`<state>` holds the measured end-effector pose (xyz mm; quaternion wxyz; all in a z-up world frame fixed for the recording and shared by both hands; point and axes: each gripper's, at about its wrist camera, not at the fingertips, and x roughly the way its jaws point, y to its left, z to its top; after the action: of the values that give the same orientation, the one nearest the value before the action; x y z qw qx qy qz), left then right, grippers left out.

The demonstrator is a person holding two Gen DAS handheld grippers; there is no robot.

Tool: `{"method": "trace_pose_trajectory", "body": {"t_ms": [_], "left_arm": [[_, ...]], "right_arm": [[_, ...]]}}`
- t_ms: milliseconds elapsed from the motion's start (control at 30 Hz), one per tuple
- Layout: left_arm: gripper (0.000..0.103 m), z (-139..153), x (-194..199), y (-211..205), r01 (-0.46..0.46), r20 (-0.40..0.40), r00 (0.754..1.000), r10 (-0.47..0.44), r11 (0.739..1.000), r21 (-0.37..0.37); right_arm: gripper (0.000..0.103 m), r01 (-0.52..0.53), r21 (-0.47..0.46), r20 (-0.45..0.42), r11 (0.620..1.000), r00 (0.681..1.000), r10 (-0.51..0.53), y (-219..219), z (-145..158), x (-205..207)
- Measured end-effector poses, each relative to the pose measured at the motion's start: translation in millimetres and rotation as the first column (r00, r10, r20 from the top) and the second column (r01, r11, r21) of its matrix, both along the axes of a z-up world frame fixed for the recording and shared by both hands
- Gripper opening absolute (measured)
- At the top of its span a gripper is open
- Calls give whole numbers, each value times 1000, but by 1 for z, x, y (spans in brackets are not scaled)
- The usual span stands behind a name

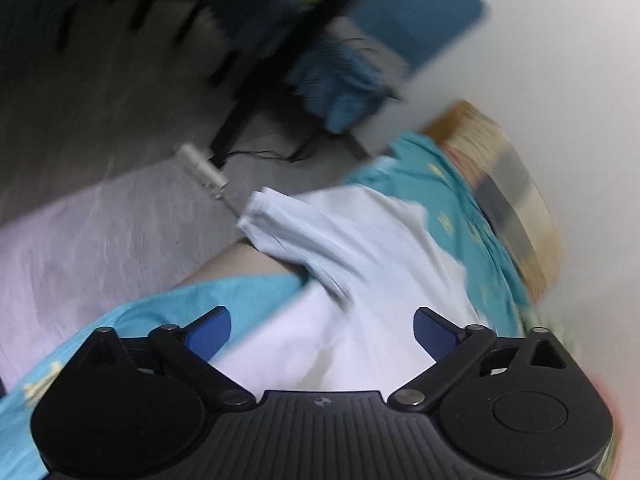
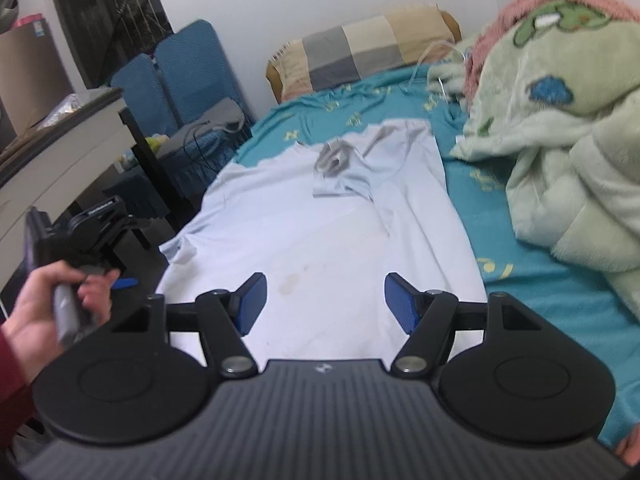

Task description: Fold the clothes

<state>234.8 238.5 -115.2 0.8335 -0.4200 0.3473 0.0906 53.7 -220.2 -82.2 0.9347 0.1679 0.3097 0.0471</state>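
A white T-shirt [image 2: 320, 224] lies flat on the teal bedsheet [image 2: 540, 292], its hem nearest me and one sleeve [image 2: 344, 168] folded in over the chest. My right gripper [image 2: 326, 300] hovers open over the hem, with nothing between its fingers. In the blurred left wrist view, my left gripper [image 1: 322, 328] is open above the shirt [image 1: 360, 248] near the bed's edge, where the other sleeve [image 1: 272, 216] hangs over the side. A person's hand [image 2: 44, 308] holding the left gripper's handle shows at the left of the right wrist view.
A checked pillow [image 2: 360, 52] lies at the head of the bed. A bulky green blanket [image 2: 560, 140] covers the bed's right side. Blue chairs [image 2: 188, 76] and a desk [image 2: 60, 140] stand to the left. A power strip [image 1: 202, 168] lies on the floor.
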Motion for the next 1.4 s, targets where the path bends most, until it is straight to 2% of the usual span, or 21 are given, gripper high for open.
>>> {"method": "trace_pose_trajectory", "body": {"t_ms": [67, 200, 300, 367, 467, 533, 633, 700, 767, 867, 933, 1033, 1100, 1167, 1200, 1333, 1400], "left_arm": [[96, -19, 16, 13, -36, 1, 999, 36, 999, -30], [93, -50, 50, 22, -41, -16, 999, 40, 998, -49], [94, -64, 75, 22, -37, 1, 999, 38, 998, -50], [91, -70, 89, 24, -42, 7, 999, 42, 997, -64], [63, -75, 105, 27, -69, 5, 998, 70, 996, -64], [18, -73, 115, 25, -58, -3, 998, 58, 998, -5], [6, -59, 122, 17, -26, 23, 999, 23, 993, 118], [4, -42, 123, 4, 3, 39, 999, -12, 971, 241], [4, -20, 125, -15, 37, 55, 997, -62, 926, 375], [4, 18, 128, -53, 92, 82, 983, -164, 827, 554], [4, 42, 129, -85, 129, 90, 967, -239, 764, 633], [4, 71, 129, -142, 188, 95, 925, -368, 659, 728], [4, 81, 129, -187, 234, 80, 883, -463, 580, 780], [4, 83, 127, -232, 280, 50, 834, -549, 500, 819], [4, 80, 126, -253, 303, 35, 811, -584, 470, 829], [4, 51, 126, -327, 392, -38, 737, -675, 381, 838], [4, 30, 127, -353, 425, -76, 713, -697, 344, 837]], "right_arm": [[68, 1, 7, -21, 1000, 1000, -1, -1, -7, 8], [68, 17, 22, -44, 1000, 999, -16, -6, -16, 25], [68, 25, 43, -65, 999, 998, -22, -10, -23, 37], [68, 32, 51, -83, 998, 996, -28, -12, -28, 44], [68, 43, 78, -109, 996, 993, -35, -15, -34, 52], [68, 48, 87, -112, 995, 993, -38, -15, -35, 55], [68, 53, 96, -113, 994, 993, -42, -16, -35, 56], [68, 52, 108, -107, 993, 993, -40, -16, -32, 54], [68, 51, 115, -96, 992, 995, -40, -17, -29, 52], [68, 54, 125, -72, 991, 996, -45, -19, -22, 46], [68, 62, 133, -57, 989, 997, -55, -23, -19, 42], [68, 84, 141, -41, 987, 996, -79, -30, -15, 37], [68, 100, 153, -40, 983, 995, -95, -37, -15, 35], [68, 115, 162, -39, 980, 993, -111, -42, -15, 33], [68, 123, 165, -37, 979, 992, -119, -45, -15, 32], [68, 164, 179, -34, 970, 986, -160, -58, -16, 31], [68, 188, 189, -40, 964, 982, -183, -65, -18, 31]]}}
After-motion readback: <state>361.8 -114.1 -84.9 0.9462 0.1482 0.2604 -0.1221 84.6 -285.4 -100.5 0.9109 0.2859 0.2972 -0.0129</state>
